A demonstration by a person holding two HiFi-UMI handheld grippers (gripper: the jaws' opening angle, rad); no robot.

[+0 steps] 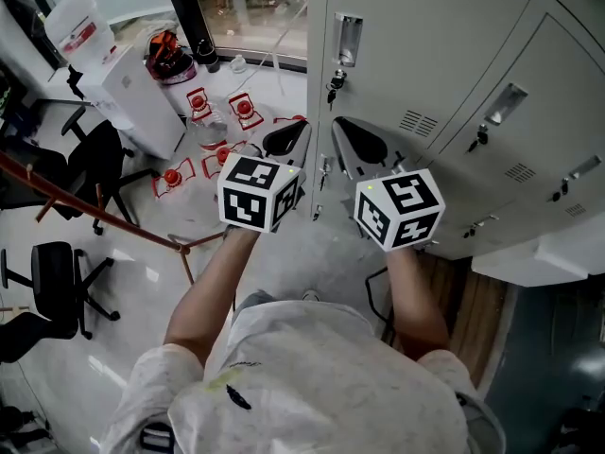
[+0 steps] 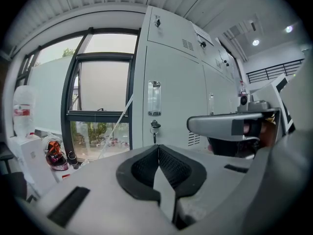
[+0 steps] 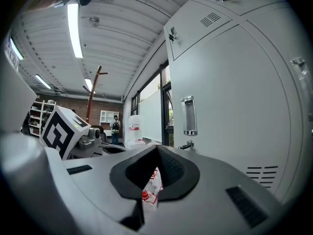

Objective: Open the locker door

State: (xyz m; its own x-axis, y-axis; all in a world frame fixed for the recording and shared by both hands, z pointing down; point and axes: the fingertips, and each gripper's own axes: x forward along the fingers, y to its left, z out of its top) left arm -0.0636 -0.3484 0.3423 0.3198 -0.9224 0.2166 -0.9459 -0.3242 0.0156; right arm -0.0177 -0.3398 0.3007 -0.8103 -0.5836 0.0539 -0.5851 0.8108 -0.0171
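Grippers side by side before the lockers

The left gripper and right gripper are pointing at the locker door, with its handle sitting above its key. The window is standing left of the lockers. Below it, bottles are lying on the floor, with the water dispenser and chairs further left.
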